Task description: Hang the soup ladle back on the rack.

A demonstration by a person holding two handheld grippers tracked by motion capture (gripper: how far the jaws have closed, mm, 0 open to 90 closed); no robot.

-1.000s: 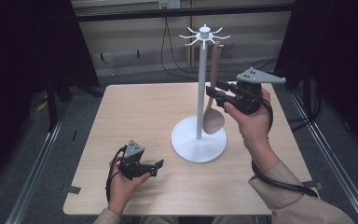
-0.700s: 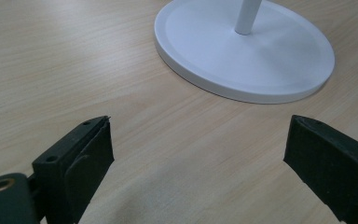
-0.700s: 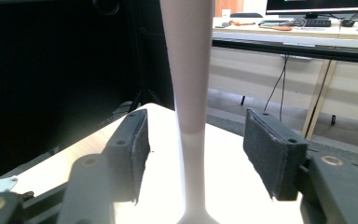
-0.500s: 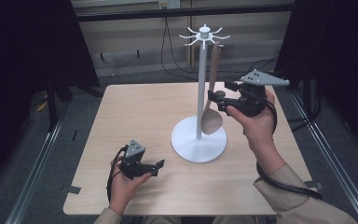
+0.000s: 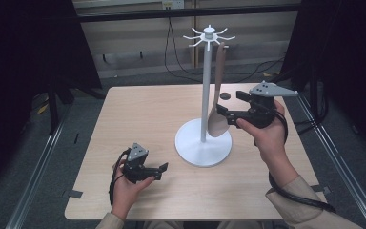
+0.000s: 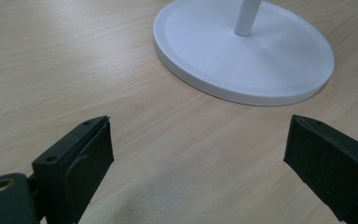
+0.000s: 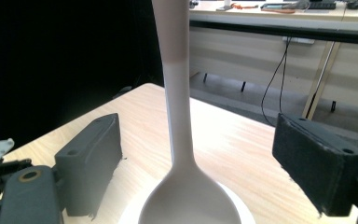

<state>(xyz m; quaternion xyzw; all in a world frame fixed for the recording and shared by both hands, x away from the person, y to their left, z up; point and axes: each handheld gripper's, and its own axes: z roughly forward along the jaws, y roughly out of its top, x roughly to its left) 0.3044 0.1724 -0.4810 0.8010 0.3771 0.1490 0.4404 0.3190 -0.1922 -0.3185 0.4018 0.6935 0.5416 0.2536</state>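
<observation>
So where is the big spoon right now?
In the high view the spoon hangs from the white stand's top hooks, right of the pole, its bowl above the round base. The right gripper is beside it, jaws open.

A spoon (image 5: 217, 107) hangs from the stand (image 5: 205, 143) on the table (image 5: 138, 114).

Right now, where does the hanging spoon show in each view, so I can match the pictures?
High view: the spoon hangs right of the stand's pole, its bowl low, just left of the right claw.
Left gripper view: the spoon isn't visible here.
Right gripper view: the spoon runs down the centre between the open jaws, clear of both.
Shared landmark: the white stand, whose round base sits on the table.
</observation>
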